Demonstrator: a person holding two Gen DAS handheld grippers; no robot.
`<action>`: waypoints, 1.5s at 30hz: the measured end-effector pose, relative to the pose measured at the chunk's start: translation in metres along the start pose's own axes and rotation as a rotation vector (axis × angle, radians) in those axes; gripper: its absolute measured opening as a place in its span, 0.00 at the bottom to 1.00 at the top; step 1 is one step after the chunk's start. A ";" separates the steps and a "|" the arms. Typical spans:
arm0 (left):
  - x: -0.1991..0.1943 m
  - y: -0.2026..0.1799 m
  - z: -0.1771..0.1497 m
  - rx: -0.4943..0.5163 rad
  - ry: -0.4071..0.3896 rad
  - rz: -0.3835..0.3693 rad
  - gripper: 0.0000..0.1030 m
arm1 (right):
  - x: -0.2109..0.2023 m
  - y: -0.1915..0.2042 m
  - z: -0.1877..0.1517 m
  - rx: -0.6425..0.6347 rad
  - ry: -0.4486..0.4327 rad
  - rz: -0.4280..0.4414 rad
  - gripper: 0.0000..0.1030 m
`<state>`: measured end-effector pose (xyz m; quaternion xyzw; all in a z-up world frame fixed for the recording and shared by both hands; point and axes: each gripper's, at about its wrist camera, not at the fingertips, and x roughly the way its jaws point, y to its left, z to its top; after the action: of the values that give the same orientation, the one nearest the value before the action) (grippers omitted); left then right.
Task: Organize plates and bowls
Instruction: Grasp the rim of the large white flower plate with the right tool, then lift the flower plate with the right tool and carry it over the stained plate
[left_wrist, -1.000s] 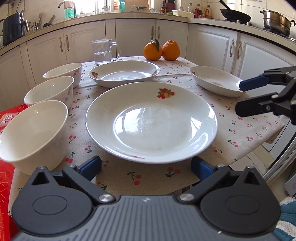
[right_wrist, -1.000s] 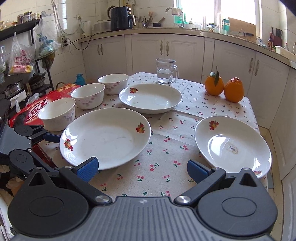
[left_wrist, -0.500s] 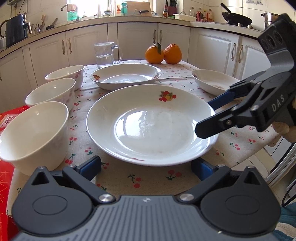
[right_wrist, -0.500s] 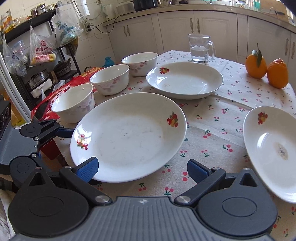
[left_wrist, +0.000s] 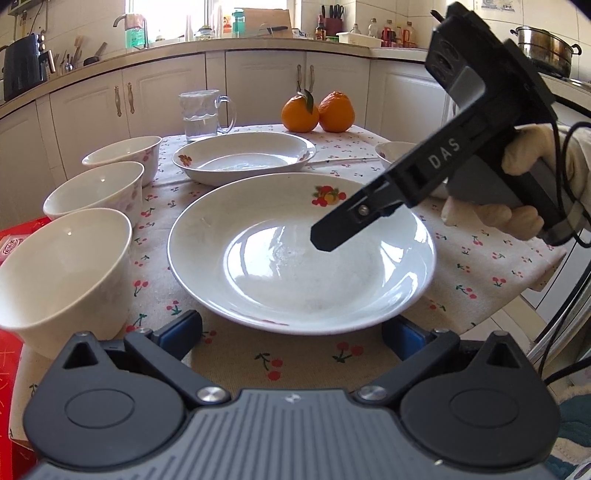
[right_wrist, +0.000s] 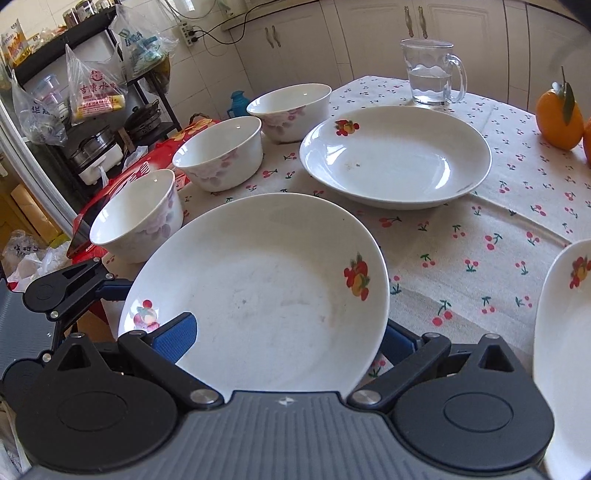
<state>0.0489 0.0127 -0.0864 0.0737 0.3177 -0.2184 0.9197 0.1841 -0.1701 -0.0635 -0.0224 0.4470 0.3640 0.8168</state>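
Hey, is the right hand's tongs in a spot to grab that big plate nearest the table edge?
Probably yes: the right tongs are open with the big plate's rim already between their fingers and nothing blocking.

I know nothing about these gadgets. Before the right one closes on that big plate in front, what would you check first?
1. Right hand-held gripper open: ok, fingers spread wide.
2. Big plate rim between its fingers: ok; one blue pad lies over the plate, and the rim hides part of the other.
3. Big plate free of food: ok, only faint smears.
4. Left hand-held gripper clear of the plate: cannot tell; it is open at the near edge.
5. Nearest bowl apart from the plate: ok, cloth shows between them.
6. Far plate free for stacking: ok, nothing in it.
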 end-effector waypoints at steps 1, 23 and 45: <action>0.000 0.000 0.000 0.003 -0.001 -0.003 1.00 | 0.002 -0.001 0.004 -0.005 0.007 0.003 1.00; 0.003 0.002 0.001 0.021 -0.004 -0.024 0.98 | 0.023 -0.017 0.047 -0.061 0.133 0.113 0.89; 0.002 0.005 0.002 0.048 0.000 -0.053 0.96 | 0.022 -0.020 0.051 -0.043 0.158 0.136 0.89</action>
<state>0.0541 0.0159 -0.0860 0.0875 0.3140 -0.2503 0.9117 0.2400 -0.1536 -0.0556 -0.0382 0.5028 0.4250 0.7517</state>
